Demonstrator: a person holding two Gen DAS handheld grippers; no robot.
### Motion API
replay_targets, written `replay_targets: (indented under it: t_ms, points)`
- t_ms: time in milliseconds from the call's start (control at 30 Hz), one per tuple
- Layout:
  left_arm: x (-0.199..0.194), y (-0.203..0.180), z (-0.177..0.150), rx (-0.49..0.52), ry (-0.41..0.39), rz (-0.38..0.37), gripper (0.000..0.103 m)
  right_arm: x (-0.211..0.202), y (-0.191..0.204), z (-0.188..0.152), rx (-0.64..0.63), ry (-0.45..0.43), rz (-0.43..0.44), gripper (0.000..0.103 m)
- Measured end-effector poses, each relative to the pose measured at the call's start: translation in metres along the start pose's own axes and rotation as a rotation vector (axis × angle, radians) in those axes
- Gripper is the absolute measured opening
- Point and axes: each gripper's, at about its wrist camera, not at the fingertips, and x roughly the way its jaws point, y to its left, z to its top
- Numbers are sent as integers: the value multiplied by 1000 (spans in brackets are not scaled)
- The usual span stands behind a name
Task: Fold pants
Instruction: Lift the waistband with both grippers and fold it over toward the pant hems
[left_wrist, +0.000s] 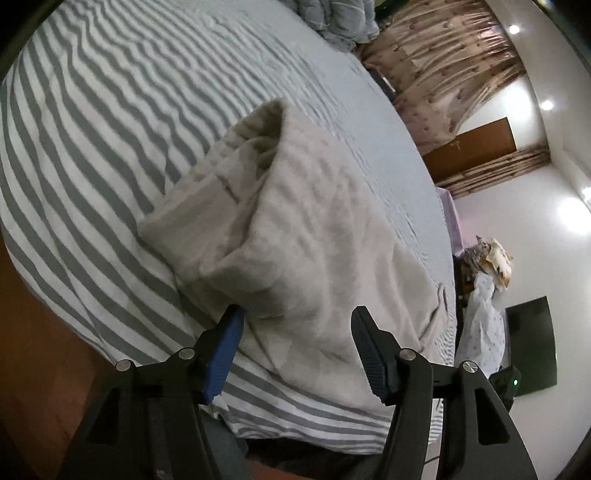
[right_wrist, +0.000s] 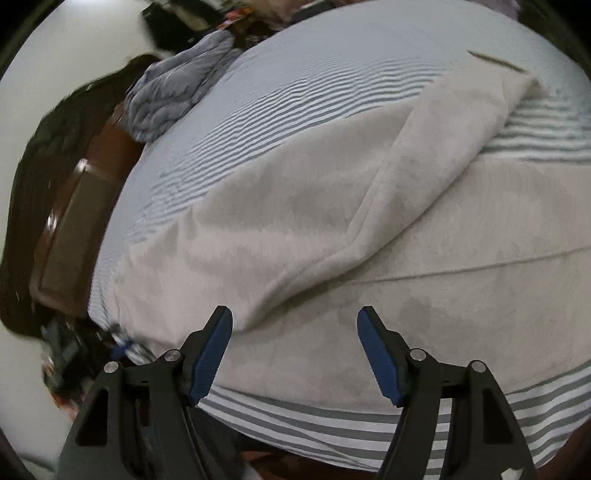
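Note:
Beige pants lie on a grey-and-white striped bedcover. One layer is folded over another, and an open, rolled end points to the far left. My left gripper stands open just above the near edge of the pants; its blue left pad sits at the cloth's edge without pressing. In the right wrist view the pants spread wide, with a folded flap running up to the right. My right gripper hangs open over their near part, and nothing is pinched between its pads.
A crumpled grey quilt lies at the far end of the bed, beside a brown wooden bed frame. The bed's near edge runs just under my fingers. Curtains, a wooden door and a wooden floor surround the bed.

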Motion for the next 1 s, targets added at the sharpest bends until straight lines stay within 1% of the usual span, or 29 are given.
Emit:
replay_targets:
  t_ms: [67,233,367,433,500,533,567,600,633,667,700,800,900,1000]
  points:
    - [6,4,-2,-26,8,-2,61,5,0,6,34,4,-9,68]
    - [7,14,10,-102,-24,-29,61,31,-1,24,116,-1,-126,68]
    - [10,9,21,-116,-41,-36,61,52,-12,37,188,-5,-195,68]
    - [14,8,25,-130,-39,-27,61,59,-17,43,207,-7,-204,67]
    - [19,6,26,-146,-41,-23,61,62,-20,49,207,-15,-216,61]
    - [21,5,29,-161,-40,-20,61,63,-17,55,203,-24,-222,56]
    - [23,4,31,-174,-42,-25,61,63,-18,57,202,-30,-220,43]
    - [23,4,32,-183,-51,-29,52,61,-17,59,200,-34,-222,35]
    - [22,3,34,-185,-67,-13,44,61,-19,62,195,-36,-226,22]
    - [21,4,37,-181,-68,2,38,60,-20,64,188,-36,-219,13]
    - [22,4,40,-181,-68,8,35,56,-22,66,182,-43,-211,10]
    - [21,1,47,-173,-61,36,32,45,-28,64,166,-69,-177,8]
    - [16,-8,60,-160,-54,45,30,24,-28,57,139,-108,-157,8]
    - [4,-21,72,-107,-73,43,30,2,-17,52,111,-141,-128,8]
